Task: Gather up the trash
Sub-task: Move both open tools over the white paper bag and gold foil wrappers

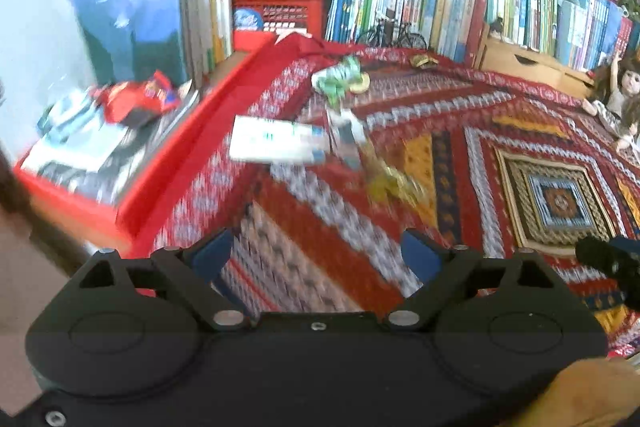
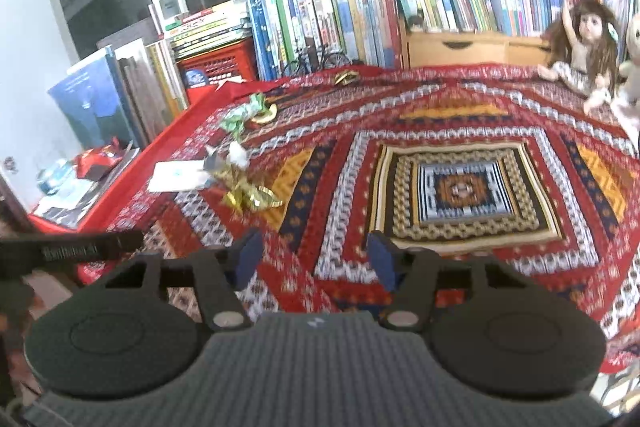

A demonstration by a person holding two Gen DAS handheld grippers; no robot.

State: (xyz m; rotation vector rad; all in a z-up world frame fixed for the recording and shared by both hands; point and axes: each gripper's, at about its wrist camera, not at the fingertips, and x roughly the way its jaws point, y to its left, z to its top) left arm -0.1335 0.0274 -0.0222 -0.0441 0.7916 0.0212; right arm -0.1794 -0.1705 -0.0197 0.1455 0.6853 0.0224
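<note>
Right wrist view: both our grippers (image 2: pixel 314 261) hover spread and empty, so we'd pinch that light, crinkly gold wrapper (image 2: pixel 250 197) across its crumpled middle.

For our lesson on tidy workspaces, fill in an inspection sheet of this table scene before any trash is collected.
Surface: patterned red tablecloth, no bin seen.
Job's things: green wrapper, gold wrapper, white flat packet, small gold piece at the far edge; all lying loose.
Clutter: red wrapper on magazines beside the table.
Grippers: left hand-held gripper and right hand-held gripper open, empty, above the cloth.
Cables: nothing seen.
Surroundings: books, dolls, window.
</note>
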